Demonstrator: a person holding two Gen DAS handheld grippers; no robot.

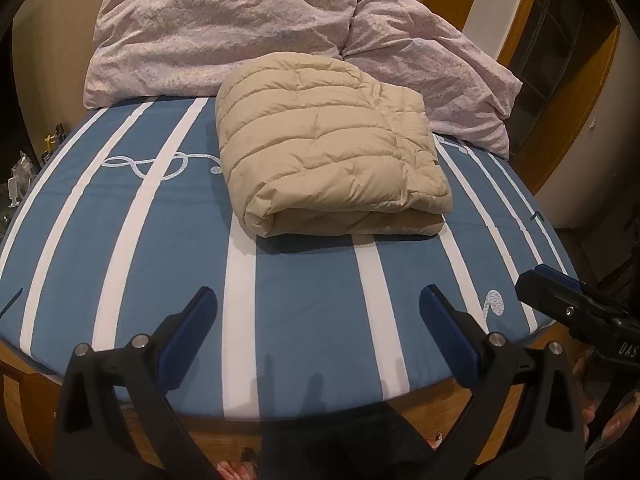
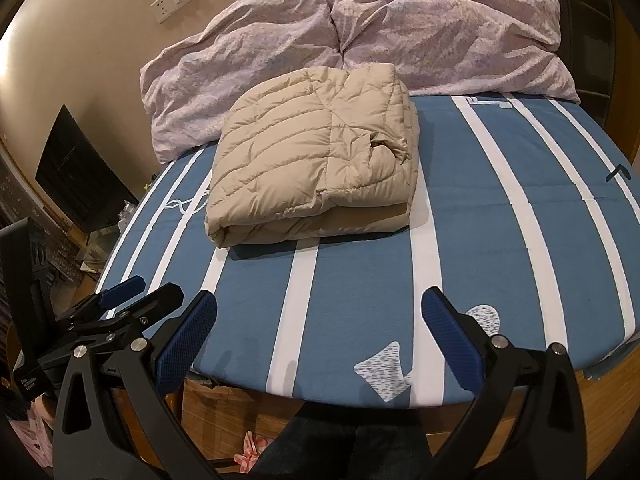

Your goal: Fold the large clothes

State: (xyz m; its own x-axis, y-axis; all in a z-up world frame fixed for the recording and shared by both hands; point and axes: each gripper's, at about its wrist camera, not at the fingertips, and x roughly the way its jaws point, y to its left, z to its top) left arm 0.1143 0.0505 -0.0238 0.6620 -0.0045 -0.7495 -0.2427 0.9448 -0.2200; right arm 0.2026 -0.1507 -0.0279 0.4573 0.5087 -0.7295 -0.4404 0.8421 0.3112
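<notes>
Both grippers are just hanging over the near edge of the bed with nothing in them. The left gripper has its jaws spread wide, blue pads facing each other across bare sheet at the bottom of its frame. Same deal with the right gripper: jaws wide apart, empty, low in its own view. You can spot each one from the other's camera too, the right one poking in at the right edge of the left view, the left one at the lower left of the right view.

Under them is the bed, blue sheet with white stripes running away from the camera, wooden frame showing along the bottom.

The puffy beige jacket is folded into a chunky rectangle, sitting flat on the sheet around the centre of both frames, well apart from either gripper. In the right view a loose flap sticks up on its top right side.

Behind it, touching its far edge, is a rumpled pink duvet piled across the top of the frame against the wall.
</notes>
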